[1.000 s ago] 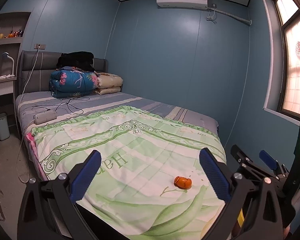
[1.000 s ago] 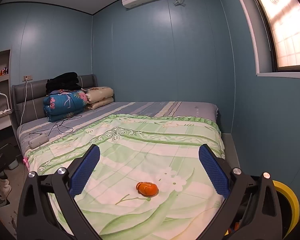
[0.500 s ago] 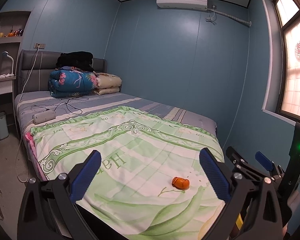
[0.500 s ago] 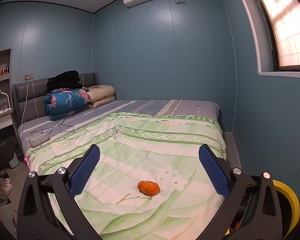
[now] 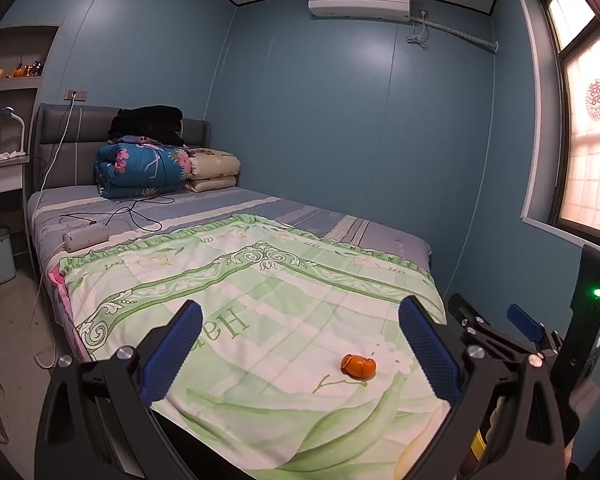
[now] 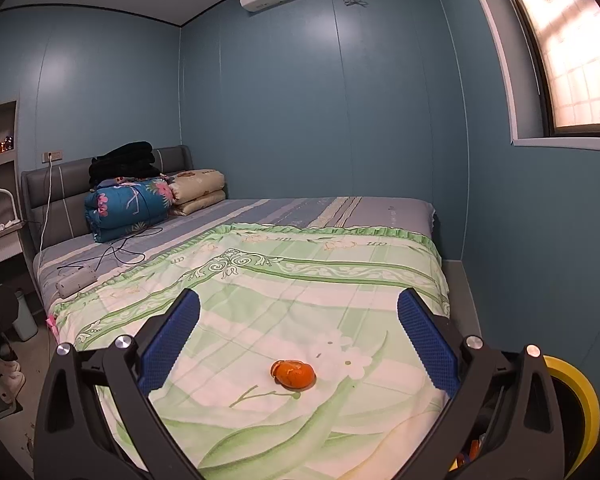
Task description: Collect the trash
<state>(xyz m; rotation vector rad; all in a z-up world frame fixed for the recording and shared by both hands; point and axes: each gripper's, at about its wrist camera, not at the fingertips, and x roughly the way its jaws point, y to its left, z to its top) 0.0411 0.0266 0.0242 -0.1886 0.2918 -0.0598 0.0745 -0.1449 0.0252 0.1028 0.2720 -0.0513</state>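
peel on the bed's near end

i see the peel (image 6: 293, 373) on the blanket (image 6: 284, 288); folded quilts (image 6: 128, 204) behind at the headboard, 1 power strip (image 6: 76, 282) left.

Orange peel (image 6: 294, 374) on a pale green-and-white floral coverlet (image 6: 300, 280) over a blue-grey striped sheet (image 6: 300, 210); teal floral quilt (image 6: 128, 204), beige folded blanket (image 6: 198, 190), black clothing (image 6: 124, 162), blue walls (image 6: 340, 100), yellow bin (image 6: 576, 404).

Between your right fingers (image 6: 427, 343), whose blue pads look ribbed and rubbery on matt black plastic, a glossy orange peel (image 6: 294, 373) lies on the soft, matt printed cloth bedspread (image 6: 284, 288).
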